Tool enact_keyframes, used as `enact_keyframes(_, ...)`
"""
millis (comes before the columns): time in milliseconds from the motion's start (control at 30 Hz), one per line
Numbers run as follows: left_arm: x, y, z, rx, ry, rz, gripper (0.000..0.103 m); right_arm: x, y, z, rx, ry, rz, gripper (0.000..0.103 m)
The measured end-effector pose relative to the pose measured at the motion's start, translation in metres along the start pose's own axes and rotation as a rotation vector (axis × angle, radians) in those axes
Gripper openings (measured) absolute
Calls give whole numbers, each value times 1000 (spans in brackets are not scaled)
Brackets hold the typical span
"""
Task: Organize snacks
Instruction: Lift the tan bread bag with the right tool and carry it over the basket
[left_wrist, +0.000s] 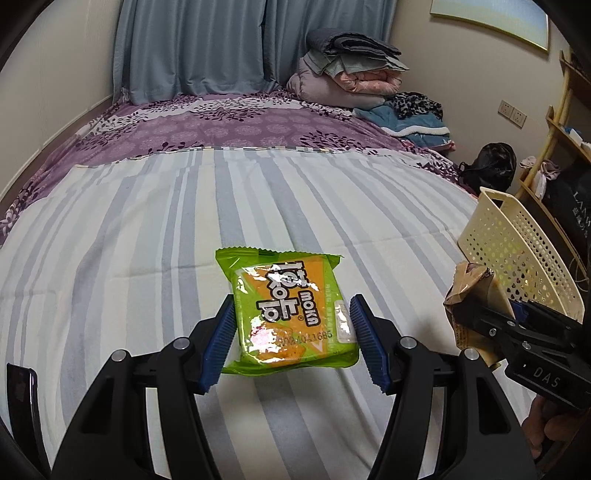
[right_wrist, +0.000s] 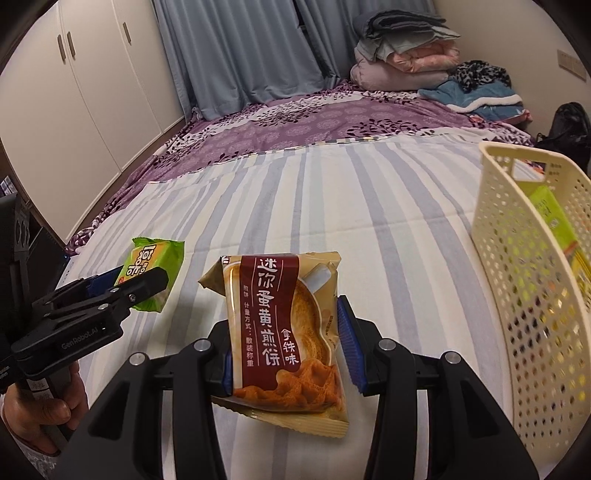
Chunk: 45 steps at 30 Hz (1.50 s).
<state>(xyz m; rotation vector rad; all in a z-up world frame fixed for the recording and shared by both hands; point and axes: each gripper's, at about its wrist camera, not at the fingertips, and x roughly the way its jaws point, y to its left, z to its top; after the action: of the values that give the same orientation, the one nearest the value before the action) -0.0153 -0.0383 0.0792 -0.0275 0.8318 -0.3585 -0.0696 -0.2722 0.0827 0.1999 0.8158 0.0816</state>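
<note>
My left gripper (left_wrist: 293, 339) is shut on a green and orange snack packet (left_wrist: 291, 314) and holds it above the striped bedsheet. The packet also shows in the right wrist view (right_wrist: 155, 269), with the left gripper (right_wrist: 122, 286) at the left there. My right gripper (right_wrist: 286, 350) is shut on a beige and brown biscuit packet (right_wrist: 284, 332), also held over the bed. That packet shows at the right of the left wrist view (left_wrist: 476, 295). A cream perforated basket (right_wrist: 517, 258) stands to the right and holds a green packet (right_wrist: 554, 218).
The bed carries a striped sheet (left_wrist: 184, 221) and a purple floral cover (left_wrist: 221, 125). Folded bedding (left_wrist: 343, 70) is stacked at the far end. A black bag (left_wrist: 487, 166) and a wooden shelf (left_wrist: 554, 147) stand at the right. White wardrobe doors (right_wrist: 74, 92) stand at the left.
</note>
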Motion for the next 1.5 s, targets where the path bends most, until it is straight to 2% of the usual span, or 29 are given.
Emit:
enact_keyframes(300, -18, -32, -19, 66, 1, -24, 63, -44, -21, -18, 37, -56, -4, 45)
enact_keyframes(733, -27, -61, -26, 132, -2, -29, 63, -89, -45, -23, 77, -144, -17, 45)
enact_keyframes(1233, -30, -76, -29, 172, 0, -39, 63, -141, -93, -21, 159, -271, -104, 45)
enact_keyframes(1500, -32, -86, -29, 193, -2, -55, 63, -174, -129, -22, 226, -345, -194, 45)
